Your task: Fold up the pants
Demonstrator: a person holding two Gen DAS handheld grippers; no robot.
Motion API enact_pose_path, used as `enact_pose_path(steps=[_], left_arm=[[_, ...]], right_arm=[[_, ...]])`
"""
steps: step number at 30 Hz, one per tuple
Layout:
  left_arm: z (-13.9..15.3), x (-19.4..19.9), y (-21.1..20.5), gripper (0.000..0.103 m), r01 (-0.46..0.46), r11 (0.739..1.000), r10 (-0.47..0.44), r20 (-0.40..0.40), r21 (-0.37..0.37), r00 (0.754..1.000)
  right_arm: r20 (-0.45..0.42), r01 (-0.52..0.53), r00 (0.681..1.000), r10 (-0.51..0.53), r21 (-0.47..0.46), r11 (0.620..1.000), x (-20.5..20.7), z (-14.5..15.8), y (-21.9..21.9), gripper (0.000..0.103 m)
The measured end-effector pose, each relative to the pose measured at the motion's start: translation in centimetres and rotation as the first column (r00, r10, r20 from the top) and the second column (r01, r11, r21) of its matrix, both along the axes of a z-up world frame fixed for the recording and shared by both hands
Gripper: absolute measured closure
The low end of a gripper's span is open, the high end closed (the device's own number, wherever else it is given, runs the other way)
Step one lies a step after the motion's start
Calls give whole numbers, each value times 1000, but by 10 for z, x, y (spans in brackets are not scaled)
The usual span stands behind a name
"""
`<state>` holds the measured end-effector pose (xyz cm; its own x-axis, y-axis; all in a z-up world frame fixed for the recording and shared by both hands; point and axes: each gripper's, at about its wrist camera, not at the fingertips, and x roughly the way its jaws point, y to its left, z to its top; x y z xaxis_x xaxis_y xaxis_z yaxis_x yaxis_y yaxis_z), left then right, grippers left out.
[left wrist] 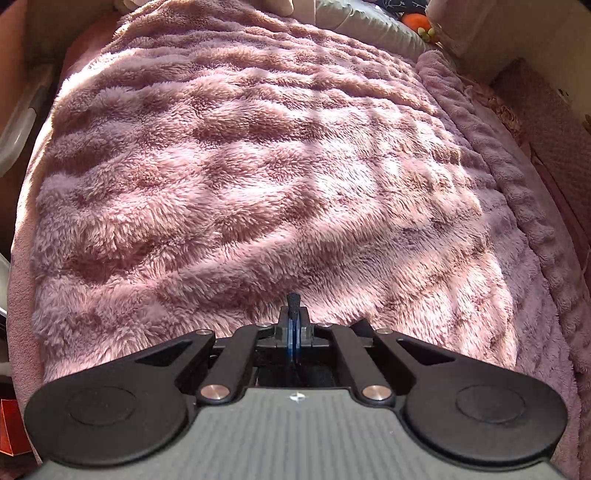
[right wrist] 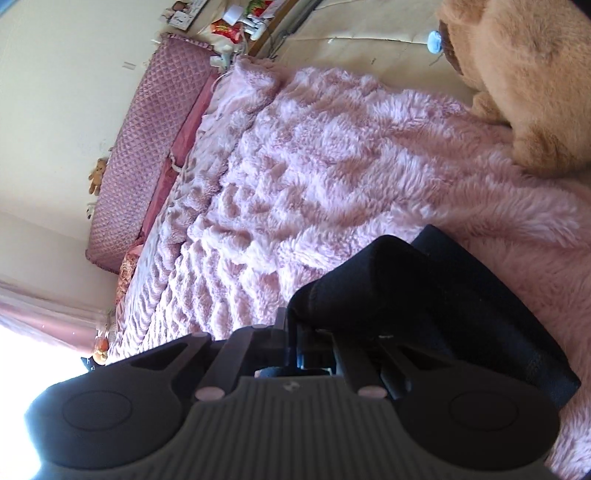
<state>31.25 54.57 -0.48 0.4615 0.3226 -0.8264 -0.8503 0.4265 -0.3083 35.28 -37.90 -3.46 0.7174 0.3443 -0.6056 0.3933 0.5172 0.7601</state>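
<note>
My left gripper (left wrist: pixel 293 301) is shut with nothing between its fingers and hovers over the fluffy pink blanket (left wrist: pixel 240 177) on the bed. No pants show in the left wrist view. My right gripper (right wrist: pixel 293 332) is rolled sideways and shut on the black pants (right wrist: pixel 424 295). The folded cloth bunches over the fingers and hangs to the right, above the pink blanket (right wrist: pixel 314 166). The fingertips are hidden by the cloth.
A big brown teddy bear (right wrist: pixel 524 74) sits at the blanket's far edge in the right wrist view. A quilted pink headboard (right wrist: pixel 147 140) stands against the wall. A grey pillow (left wrist: pixel 369 26) and an orange toy (left wrist: pixel 415 20) lie at the bed's far end.
</note>
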Motion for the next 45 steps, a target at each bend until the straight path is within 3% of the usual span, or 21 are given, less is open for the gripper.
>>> enact_pose_path(steps=[3,7,11,13,14,15,16,17,20,23,26,29,33,37,40,41,43,45], left_arm=[[-7,25,-2,103,19,999,-18,-41,34,999],[-19,43,4,103,-37,999,39,-63,32,997],[-24,57,5,103,-34,992,43,-73,120,996],[-30,62,8,103,-27,996,33,-67,88,997],[-31,63,7,103,-10,998,12,-34,67,999],[-31,62,6,103,11,998,-11,5,62,1000],[-26,61,0,98,52,995,-57,66,82,996],[-20,58,-9,96,88,988,-103,120,126,987],[2,54,-51,94,260,926,-317,190,275,929],[16,46,-101,88,410,849,-488,198,334,850],[29,32,-166,81,531,741,-641,195,412,742],[29,25,-234,77,671,608,-781,170,424,601],[13,23,-307,77,789,497,-866,154,361,476],[-11,-3,-368,77,855,462,-883,221,237,415],[-25,-40,-404,77,891,414,-889,290,184,353],[-29,-59,-415,77,896,409,-885,312,172,345],[-38,-88,-426,76,892,424,-868,352,158,351],[-51,-115,-432,76,872,477,-832,377,109,408]], right_arm=[[-20,12,1000,-12,5,1000,11,-12,-6,103],[-9,14,1000,-14,-20,1000,27,-24,-10,103],[-10,-2,1000,1,-39,999,48,-35,-9,103],[-16,-10,1000,9,-28,1000,56,-40,-8,102],[-25,-3,1000,2,-26,1000,57,-42,-8,94],[-24,0,1000,0,-25,1000,57,-43,-8,76],[-1,-7,1000,7,-32,999,56,-41,-9,64],[39,-37,998,39,-62,997,55,-37,-8,45],[78,-106,989,129,-248,963,42,-18,3,36],[85,-143,979,183,-344,928,16,-4,11,33],[155,-123,965,209,-436,892,-28,14,18,26],[157,-144,953,260,-521,841,-69,24,30,25],[64,-205,953,297,-585,785,-108,14,47,25],[26,-248,950,311,-539,805,-132,-15,54,28],[36,-150,981,192,-495,856,-142,-32,43,40],[65,-116,984,164,-462,879,-145,-36,37,41],[139,-48,985,101,-343,938,-146,-44,23,40],[180,9,983,33,-224,975,-142,-51,11,39]])
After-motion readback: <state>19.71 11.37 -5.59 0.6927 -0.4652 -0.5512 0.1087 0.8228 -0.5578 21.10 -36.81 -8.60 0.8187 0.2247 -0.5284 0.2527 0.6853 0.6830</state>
